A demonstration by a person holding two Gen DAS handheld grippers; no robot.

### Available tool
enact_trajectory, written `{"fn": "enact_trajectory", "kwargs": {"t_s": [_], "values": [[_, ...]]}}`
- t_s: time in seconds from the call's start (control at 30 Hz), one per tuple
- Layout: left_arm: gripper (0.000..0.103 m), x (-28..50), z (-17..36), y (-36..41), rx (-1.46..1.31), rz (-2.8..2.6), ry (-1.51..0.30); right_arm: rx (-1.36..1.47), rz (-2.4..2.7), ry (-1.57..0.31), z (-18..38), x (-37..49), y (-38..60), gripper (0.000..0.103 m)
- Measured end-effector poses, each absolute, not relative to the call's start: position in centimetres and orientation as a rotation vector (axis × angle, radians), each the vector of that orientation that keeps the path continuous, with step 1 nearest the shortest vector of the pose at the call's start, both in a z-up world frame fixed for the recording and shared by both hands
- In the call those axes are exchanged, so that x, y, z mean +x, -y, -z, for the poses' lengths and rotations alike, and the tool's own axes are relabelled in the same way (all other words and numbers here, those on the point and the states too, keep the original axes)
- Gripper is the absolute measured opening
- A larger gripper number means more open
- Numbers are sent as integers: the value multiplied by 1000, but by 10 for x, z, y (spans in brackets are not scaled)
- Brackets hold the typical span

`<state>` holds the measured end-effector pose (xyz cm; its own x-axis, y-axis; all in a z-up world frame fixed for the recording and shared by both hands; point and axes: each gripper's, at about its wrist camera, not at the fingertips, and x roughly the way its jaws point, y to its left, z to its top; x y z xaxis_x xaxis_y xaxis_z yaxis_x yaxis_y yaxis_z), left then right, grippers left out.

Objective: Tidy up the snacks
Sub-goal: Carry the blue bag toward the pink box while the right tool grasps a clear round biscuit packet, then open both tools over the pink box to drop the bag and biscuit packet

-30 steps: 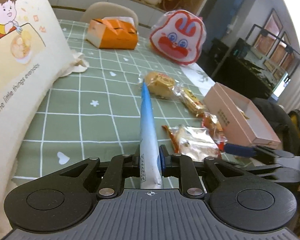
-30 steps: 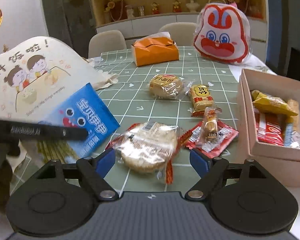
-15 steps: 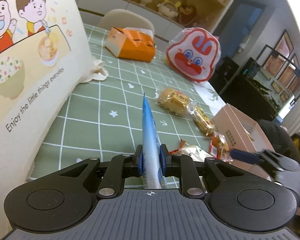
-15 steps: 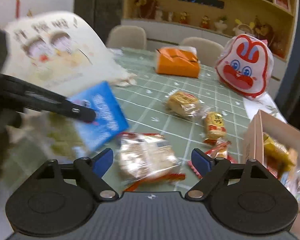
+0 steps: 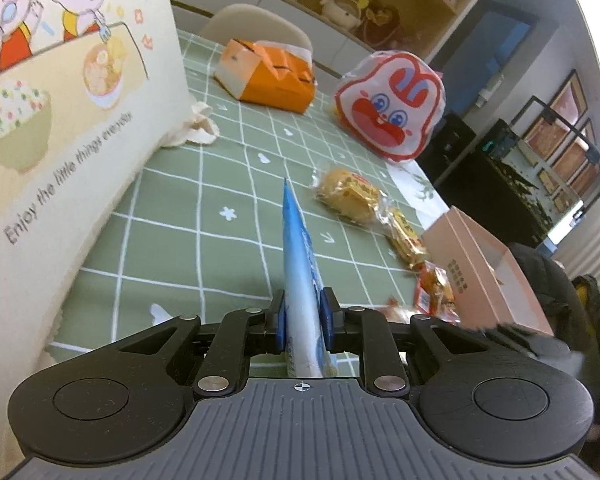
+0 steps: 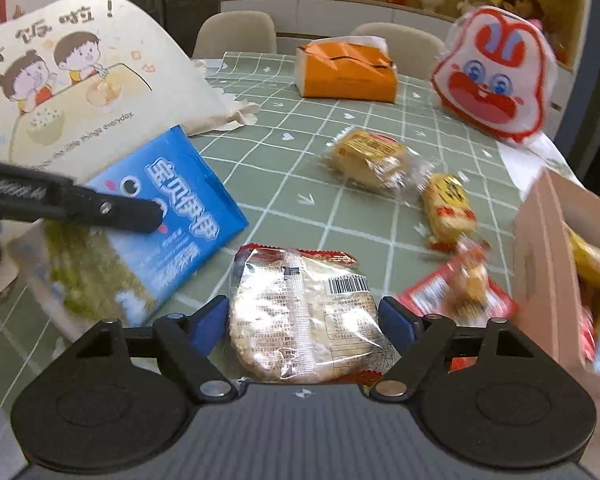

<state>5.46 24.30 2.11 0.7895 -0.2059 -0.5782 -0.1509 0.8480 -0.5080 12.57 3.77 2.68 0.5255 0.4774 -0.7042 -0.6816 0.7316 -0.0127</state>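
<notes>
Pads of left tool (image 5: 303, 320) pinch blue snack packet (image 5: 300, 276) edge-on above green tabletop (image 5: 172, 240). Right tool (image 6: 304, 316) spread, jaws just been closing, straddling clear-wrapped rice cracker (image 6: 304, 316); contact unclear. Farther: yellow cake pack (image 6: 370, 160), pink box (image 6: 548, 264) with snacks at right.

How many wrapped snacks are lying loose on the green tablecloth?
4: the rice cracker pack between the right gripper's fingers, the round cake, the small yellow pack, and the red-wrapped one beside the pink box.
</notes>
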Motion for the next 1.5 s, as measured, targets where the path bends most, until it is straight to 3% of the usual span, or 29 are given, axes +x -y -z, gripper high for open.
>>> {"fn": "enact_trajectory", "kwargs": {"t_s": [0.37,0.53,0.63,0.8,1.0,1.07,1.13,1.5], "values": [[19,57,-5,-229,-671,174,-713,-388,-626,-672,-25,56,45,80],[19,53,-10,-217,-614,145,-690,-314,-608,-678,-21,57,61,88],[20,50,-17,-202,-500,137,-679,-205,-592,-760,-16,72,69,103],[22,45,-19,-177,-360,212,-647,-208,-588,-757,-14,71,68,103],[20,46,-15,-178,-455,277,-677,-217,-592,-769,-15,68,68,103],[19,43,-14,-174,-493,297,-694,-229,-626,-788,-18,70,69,97],[18,34,-15,-164,-492,309,-697,-207,-618,-781,-22,67,77,83],[17,-15,-54,-71,-297,409,-671,-177,-593,-699,-50,30,145,82]]}}
